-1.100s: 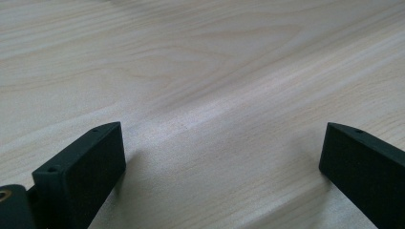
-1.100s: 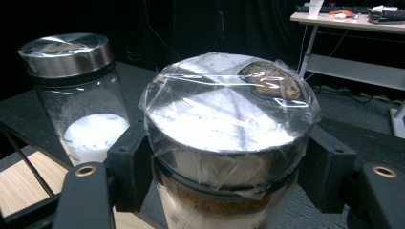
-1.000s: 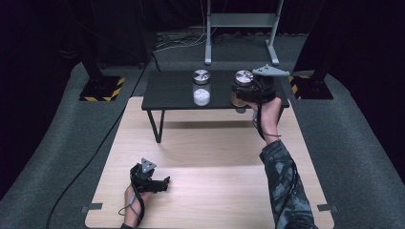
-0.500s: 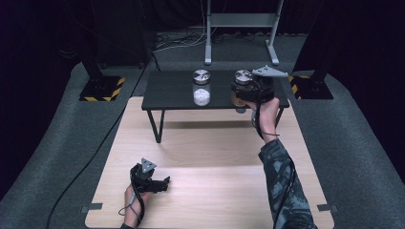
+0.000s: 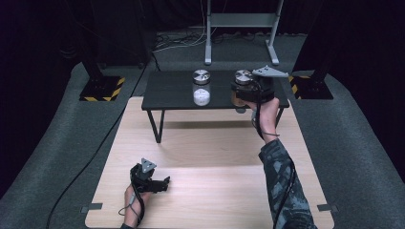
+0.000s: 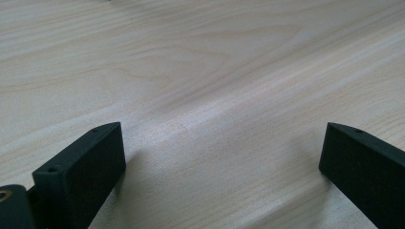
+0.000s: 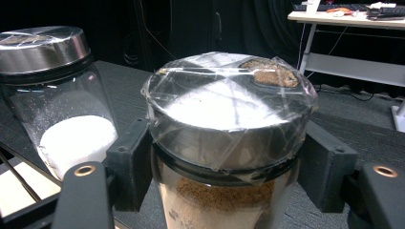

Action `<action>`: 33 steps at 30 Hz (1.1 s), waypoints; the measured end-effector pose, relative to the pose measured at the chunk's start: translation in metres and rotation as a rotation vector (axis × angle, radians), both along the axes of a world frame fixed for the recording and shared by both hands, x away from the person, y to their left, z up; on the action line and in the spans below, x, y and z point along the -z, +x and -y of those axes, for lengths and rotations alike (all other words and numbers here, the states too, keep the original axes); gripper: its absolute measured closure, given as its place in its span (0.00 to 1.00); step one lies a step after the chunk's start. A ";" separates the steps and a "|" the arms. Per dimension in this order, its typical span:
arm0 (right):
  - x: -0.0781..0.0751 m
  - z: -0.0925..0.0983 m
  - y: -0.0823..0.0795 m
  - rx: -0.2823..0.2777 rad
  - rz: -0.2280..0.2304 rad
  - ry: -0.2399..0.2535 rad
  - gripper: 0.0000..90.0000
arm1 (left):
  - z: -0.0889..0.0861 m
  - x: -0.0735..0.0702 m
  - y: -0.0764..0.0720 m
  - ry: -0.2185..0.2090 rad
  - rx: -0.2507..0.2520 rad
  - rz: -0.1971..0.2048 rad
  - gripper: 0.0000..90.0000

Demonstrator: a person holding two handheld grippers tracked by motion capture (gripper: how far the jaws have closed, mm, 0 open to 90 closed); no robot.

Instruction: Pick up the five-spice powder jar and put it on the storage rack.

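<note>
The brown jar (image 7: 224,157) stands on the black table (image 5: 172,93), toward that table's right end. It is a clear glass jar with brown powder inside and a metal lid (image 7: 229,107) covered in clear tape. The right gripper (image 7: 224,167) is clamped on it: both black jaws press the glass just under the lid, one on each side. In the high view that gripper (image 5: 246,93) comes to the jar from the table's near edge, with a patterned sleeve (image 5: 282,186) behind it.

The white jar (image 5: 201,88) stands on the same black table, near its middle and to the left of the brown jar, a gap between them. It has white powder at the bottom and a metal lid.

The left gripper (image 5: 160,183) lies on the wooden board (image 5: 215,148), well apart from the black table and on its near side. Its jaws stand wide apart with nothing but bare wood between them.
</note>
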State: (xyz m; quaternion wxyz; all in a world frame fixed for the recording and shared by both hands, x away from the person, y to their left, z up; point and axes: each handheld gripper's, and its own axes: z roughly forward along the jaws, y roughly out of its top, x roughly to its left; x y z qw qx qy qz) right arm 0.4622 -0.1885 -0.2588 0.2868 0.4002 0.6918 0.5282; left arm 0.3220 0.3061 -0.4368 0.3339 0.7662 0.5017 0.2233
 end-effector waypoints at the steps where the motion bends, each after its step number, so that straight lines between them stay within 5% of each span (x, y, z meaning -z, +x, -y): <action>1: 0.000 0.000 0.000 -0.001 0.000 0.000 0.33 | 0.000 0.000 0.000 0.000 0.000 0.000 0.02; 7: -0.005 -0.002 0.000 0.004 -0.015 -0.011 0.31 | 0.000 0.000 0.000 0.000 0.000 0.000 0.02; 12: -0.011 -0.001 -0.004 -0.001 -0.042 -0.012 0.11 | 0.000 0.000 0.000 0.003 0.002 0.000 0.02; 19: -0.018 0.001 -0.022 0.003 -0.112 -0.102 0.00 | 0.000 0.000 0.000 0.002 0.000 0.000 0.02; 26: 0.012 0.020 -0.057 0.014 -0.179 -0.128 0.00 | 0.001 0.000 0.000 -0.002 -0.005 0.000 0.02; 33: 0.072 0.047 -0.099 0.057 -0.263 -0.119 0.00 | 0.001 0.000 0.000 -0.001 -0.005 0.001 0.02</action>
